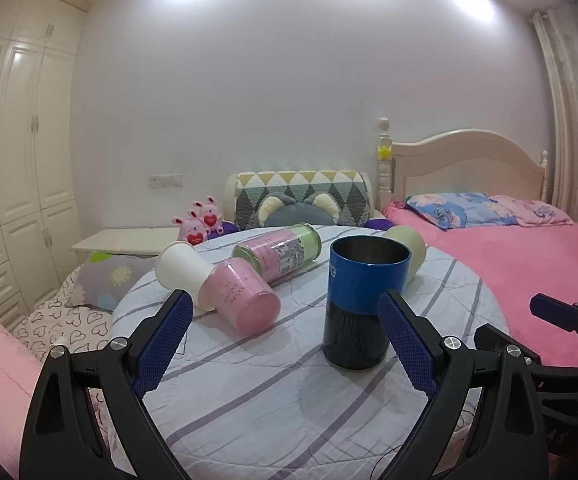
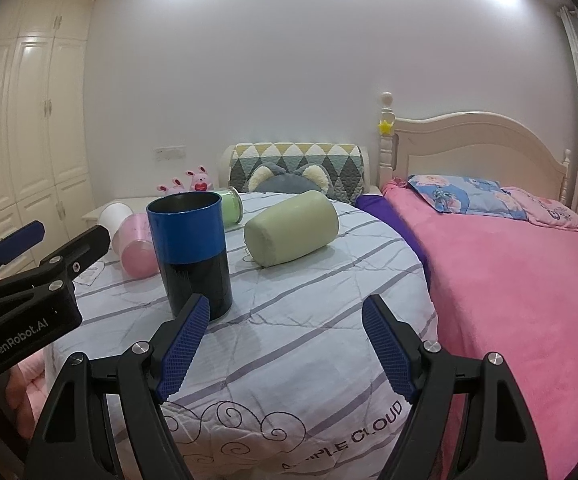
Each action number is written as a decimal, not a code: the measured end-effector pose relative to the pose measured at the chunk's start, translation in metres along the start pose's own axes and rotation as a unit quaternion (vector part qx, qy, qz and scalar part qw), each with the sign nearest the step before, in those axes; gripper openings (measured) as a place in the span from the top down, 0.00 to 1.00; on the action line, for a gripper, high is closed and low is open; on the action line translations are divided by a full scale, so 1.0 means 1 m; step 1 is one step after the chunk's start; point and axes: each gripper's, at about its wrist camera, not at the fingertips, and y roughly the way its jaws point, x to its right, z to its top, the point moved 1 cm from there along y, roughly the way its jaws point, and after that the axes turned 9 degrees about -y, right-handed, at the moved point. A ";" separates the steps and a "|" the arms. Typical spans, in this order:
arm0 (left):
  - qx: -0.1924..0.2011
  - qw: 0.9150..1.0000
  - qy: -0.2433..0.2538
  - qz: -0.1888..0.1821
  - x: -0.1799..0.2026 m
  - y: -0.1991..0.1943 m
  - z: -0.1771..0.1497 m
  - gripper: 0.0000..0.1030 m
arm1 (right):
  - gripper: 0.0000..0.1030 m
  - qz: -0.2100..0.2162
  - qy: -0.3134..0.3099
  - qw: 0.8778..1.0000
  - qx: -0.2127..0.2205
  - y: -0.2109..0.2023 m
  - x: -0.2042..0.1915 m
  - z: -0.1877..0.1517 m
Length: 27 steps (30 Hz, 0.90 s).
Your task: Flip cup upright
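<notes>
A blue and black metal cup (image 1: 363,304) stands upright, mouth up, on the striped cloth of the round table (image 1: 249,392); it also shows in the right wrist view (image 2: 191,254). My left gripper (image 1: 285,340) is open and empty, its right pad close beside the cup. My right gripper (image 2: 285,350) is open and empty, to the right of the cup and nearer the table's front. A pale green cup (image 2: 293,234) lies on its side behind. A pink cup (image 1: 241,300), a white cup (image 1: 181,270) and a pink-and-green jar (image 1: 279,254) also lie on their sides.
A pink bed (image 2: 509,272) with pillows lies right of the table. A patterned cushion (image 1: 301,196) and plush toys (image 1: 201,222) sit behind it. White wardrobes (image 1: 13,152) line the left wall. The left gripper's body (image 2: 21,312) shows at the left of the right wrist view.
</notes>
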 end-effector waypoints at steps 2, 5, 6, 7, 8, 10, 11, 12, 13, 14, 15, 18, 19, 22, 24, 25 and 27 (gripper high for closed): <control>0.001 1.000 -0.002 0.001 -0.001 0.000 0.001 0.08 | 0.22 -0.001 0.001 1.000 -0.001 0.000 0.001 0.000; 0.003 1.000 -0.001 0.002 -0.001 0.000 0.001 0.08 | 0.22 0.001 0.002 1.000 -0.002 0.001 0.001 0.000; 0.002 1.000 -0.001 0.002 -0.001 0.000 0.002 0.08 | 0.22 0.000 0.001 1.000 -0.002 0.001 0.001 0.000; 0.002 1.000 -0.001 0.002 -0.001 0.000 0.001 0.08 | 0.22 -0.001 0.000 1.000 -0.001 0.001 0.001 0.000; 0.003 1.000 -0.001 0.002 -0.001 0.000 0.001 0.08 | 0.22 -0.002 -0.002 1.000 -0.001 0.001 0.000 0.000; 0.005 1.000 0.002 0.004 0.000 -0.001 0.002 0.08 | 0.22 -0.003 -0.005 1.000 -0.002 0.000 0.000 0.000; 0.005 1.000 0.002 0.004 0.000 -0.001 0.002 0.08 | 0.22 -0.003 -0.006 1.000 -0.002 0.000 0.000 0.000; 0.006 1.000 0.002 0.004 0.000 -0.002 0.002 0.08 | 0.22 -0.002 -0.006 1.000 -0.003 0.001 0.000 0.000; 0.006 1.000 0.002 0.004 0.000 -0.002 0.002 0.08 | 0.22 -0.001 -0.007 1.000 -0.004 0.001 -0.001 0.000; 0.006 1.000 0.001 0.004 0.000 -0.002 0.002 0.08 | 0.22 -0.002 -0.008 1.000 -0.004 0.001 -0.001 0.000; 0.006 1.000 0.001 0.003 0.000 -0.002 0.002 0.08 | 0.22 -0.003 -0.009 1.000 -0.004 0.001 -0.001 0.000; 0.006 1.000 0.003 0.003 0.000 -0.002 0.002 0.08 | 0.22 -0.002 -0.010 1.000 -0.006 0.000 -0.001 0.000; 0.007 1.000 0.004 0.004 0.000 -0.002 0.003 0.08 | 0.22 -0.002 -0.010 1.000 -0.006 0.000 -0.001 0.000; 0.007 1.000 0.006 0.004 0.001 -0.002 0.003 0.08 | 0.22 -0.001 -0.011 1.000 -0.008 0.001 -0.001 0.000; 0.007 1.000 0.007 0.005 0.001 -0.002 0.003 0.08 | 0.22 -0.001 -0.011 1.000 -0.008 0.000 -0.001 -0.001; 0.008 1.000 0.008 0.006 0.001 -0.002 0.003 0.08 | 0.22 -0.001 -0.012 1.000 -0.007 0.000 -0.001 0.000; 0.009 1.000 0.009 0.008 0.002 -0.003 0.004 0.08 | 0.22 -0.002 -0.012 1.000 -0.007 0.000 -0.001 -0.001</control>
